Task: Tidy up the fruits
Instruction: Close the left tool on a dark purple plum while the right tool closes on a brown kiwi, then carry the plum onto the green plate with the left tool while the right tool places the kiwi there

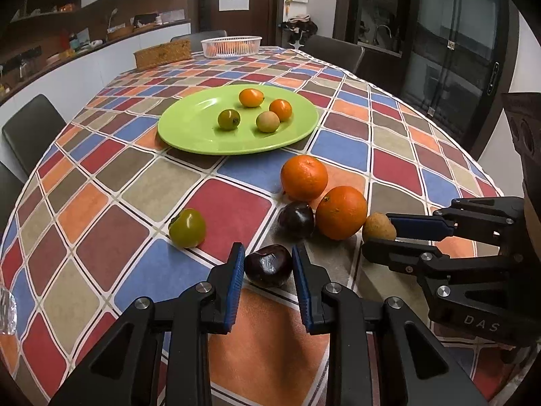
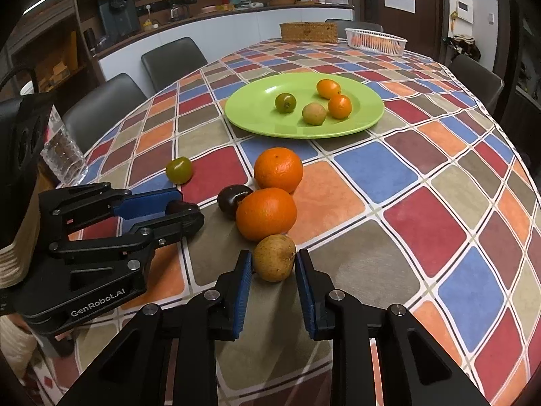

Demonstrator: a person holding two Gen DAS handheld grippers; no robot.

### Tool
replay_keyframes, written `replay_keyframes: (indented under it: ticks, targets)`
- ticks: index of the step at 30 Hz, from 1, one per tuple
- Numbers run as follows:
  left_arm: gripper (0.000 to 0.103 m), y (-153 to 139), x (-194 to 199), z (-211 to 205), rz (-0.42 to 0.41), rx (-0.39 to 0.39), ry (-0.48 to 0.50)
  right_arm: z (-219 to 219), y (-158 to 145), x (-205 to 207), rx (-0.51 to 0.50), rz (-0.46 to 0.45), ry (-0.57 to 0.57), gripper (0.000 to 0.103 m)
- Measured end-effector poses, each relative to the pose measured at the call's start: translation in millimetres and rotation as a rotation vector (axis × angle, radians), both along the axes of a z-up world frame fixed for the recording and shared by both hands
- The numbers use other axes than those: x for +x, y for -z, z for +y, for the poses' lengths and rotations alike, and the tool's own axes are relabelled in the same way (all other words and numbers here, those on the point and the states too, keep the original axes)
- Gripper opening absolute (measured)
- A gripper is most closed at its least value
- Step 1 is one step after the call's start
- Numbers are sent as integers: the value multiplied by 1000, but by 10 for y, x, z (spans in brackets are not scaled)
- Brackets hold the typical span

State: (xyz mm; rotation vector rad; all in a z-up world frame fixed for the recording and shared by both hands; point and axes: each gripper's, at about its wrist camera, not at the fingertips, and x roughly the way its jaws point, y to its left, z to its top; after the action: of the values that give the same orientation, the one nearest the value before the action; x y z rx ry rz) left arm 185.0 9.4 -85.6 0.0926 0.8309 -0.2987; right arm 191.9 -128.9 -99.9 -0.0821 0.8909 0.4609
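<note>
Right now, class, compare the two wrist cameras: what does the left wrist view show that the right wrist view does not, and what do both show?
Only the left wrist view shows the whole dark plum between the left gripper fingers; the right wrist view shows just a sliver of it.

Only the right wrist view shows the clear glass at the table edge and the brown fruit whole between the right gripper fingers.

Both show the green plate with four small fruits, two oranges, a second plum, a green fruit on the cloth and the white basket.

A home dining room: checkered dining table [image 1: 236, 203], chairs [image 2: 172, 57], kitchen counter [image 2: 236, 13].
</note>
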Motion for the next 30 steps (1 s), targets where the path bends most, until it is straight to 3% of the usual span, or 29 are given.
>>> replay_keyframes:
  ticks: [14,30]
  targets:
    - [28,-291,-194,-9,-63,-14,-25,-56,-221,-121,25,-51,-3,28]
    - [28,-752,-204,-38,-178,-15,-62,-173,-708,-28,73,-181,14,28]
